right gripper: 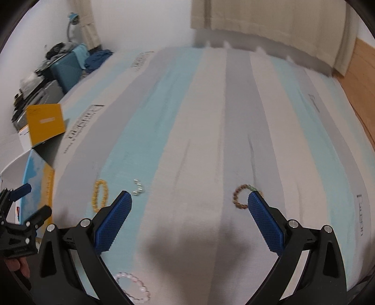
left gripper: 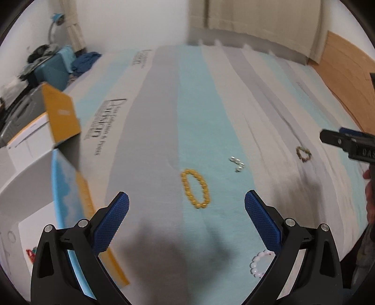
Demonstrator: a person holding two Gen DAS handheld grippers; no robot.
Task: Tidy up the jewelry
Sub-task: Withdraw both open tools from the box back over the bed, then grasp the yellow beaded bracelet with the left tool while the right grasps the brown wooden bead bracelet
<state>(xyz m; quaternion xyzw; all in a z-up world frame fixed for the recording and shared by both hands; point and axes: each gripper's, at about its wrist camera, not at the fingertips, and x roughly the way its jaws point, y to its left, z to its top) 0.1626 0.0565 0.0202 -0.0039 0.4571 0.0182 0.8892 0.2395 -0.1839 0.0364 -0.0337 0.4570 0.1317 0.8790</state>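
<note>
A yellow bead bracelet point(left gripper: 195, 188) lies on the striped bed sheet just ahead of my open, empty left gripper point(left gripper: 186, 204); it also shows in the right wrist view point(right gripper: 100, 195). A small silver piece point(left gripper: 237, 162) point(right gripper: 137, 188) lies beyond it. A brown-green bead bracelet point(left gripper: 303, 154) point(right gripper: 241, 196) lies by the right finger of my open, empty right gripper point(right gripper: 189, 204), which shows in the left wrist view point(left gripper: 339, 138). A pale pink bead bracelet point(left gripper: 257, 264) point(right gripper: 134, 287) lies close under the fingers. The left gripper appears in the right wrist view point(right gripper: 30, 201).
An open white box with blue-and-yellow flaps point(left gripper: 63, 117) point(right gripper: 44, 124) stands at the bed's left edge. A blue suitcase point(left gripper: 55, 68) and clutter sit at the far left. Curtains point(left gripper: 257, 18) hang behind; wooden floor point(left gripper: 344, 77) lies right.
</note>
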